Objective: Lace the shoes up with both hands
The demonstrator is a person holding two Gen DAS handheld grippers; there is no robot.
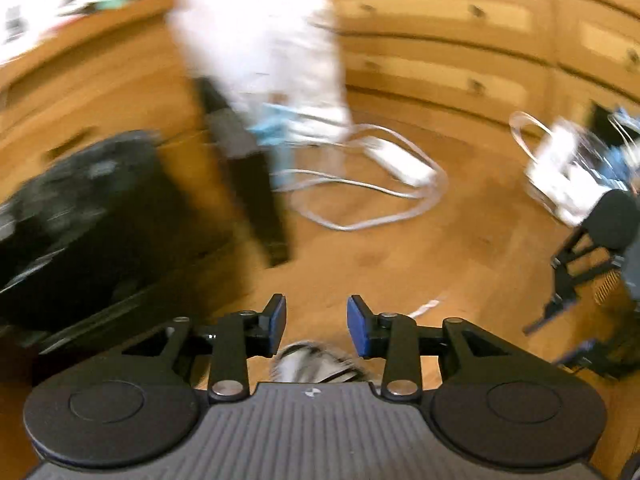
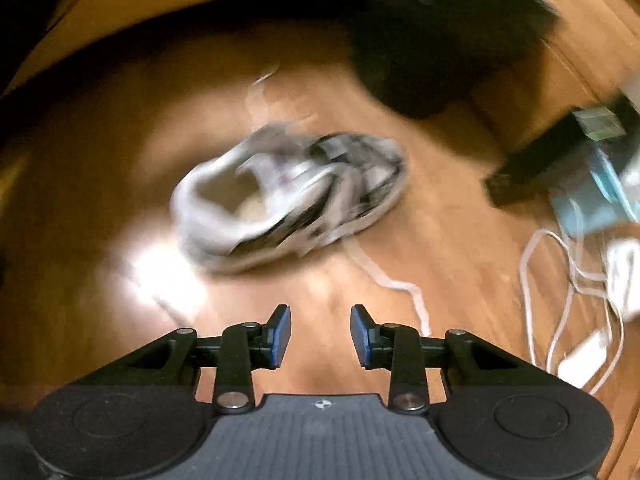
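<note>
The blurred white-and-black laced sneaker (image 2: 288,196) lies on its side on the orange-brown wooden floor (image 2: 460,240) at mid-frame of the right wrist view. Both claws – left gripper (image 1: 316,328) and right gripper (image 2: 320,336) – gape, released, nothing between their blue pads.

One white-and-black sneaker (image 2: 288,196) with one loose white lace (image 2: 394,282); two claws, left claw (image 1: 316,328) and right claw (image 2: 320,336); one white power strip (image 1: 400,162); one black bag (image 1: 80,216).
</note>
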